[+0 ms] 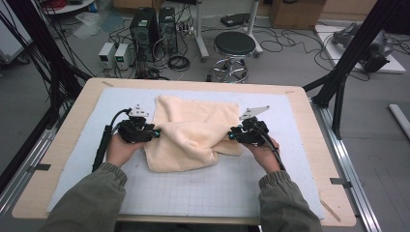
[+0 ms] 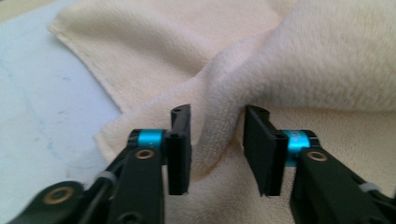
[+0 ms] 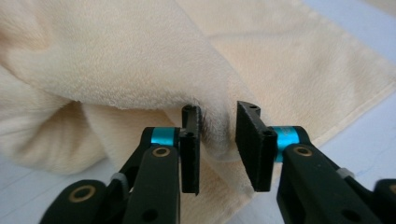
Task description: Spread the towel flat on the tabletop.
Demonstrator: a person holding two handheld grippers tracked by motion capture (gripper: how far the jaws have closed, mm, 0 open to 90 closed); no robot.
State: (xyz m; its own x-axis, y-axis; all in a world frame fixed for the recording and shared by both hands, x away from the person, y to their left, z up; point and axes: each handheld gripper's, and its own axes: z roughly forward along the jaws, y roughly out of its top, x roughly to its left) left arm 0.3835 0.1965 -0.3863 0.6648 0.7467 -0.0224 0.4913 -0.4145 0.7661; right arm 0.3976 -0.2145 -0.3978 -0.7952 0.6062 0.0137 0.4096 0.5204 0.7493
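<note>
Now I see the cream towel lying half folded on the white mat that covers the surface. My left gripper is at the towel's left side and my right gripper is at its right side, and a thick twisted roll of cloth runs across from one to the other.

In the left gripper view, the left gripper has its jaws apart. A soft ridge of the towel stands up right between them. The ridge leans close to the left jaw, and there is a small gap beside the right jaw. The pads are not squeezing it.

In the right gripper view, the right gripper also has its jaws apart. A fold of the towel hangs down into the space between them. The cloth sits just beside the left jaw, and I cannot tell if it touches. The right jaw stands a little away from it. More flat towel lies under and past the jaws, and the mat shows beyond the towel's edge.
</note>
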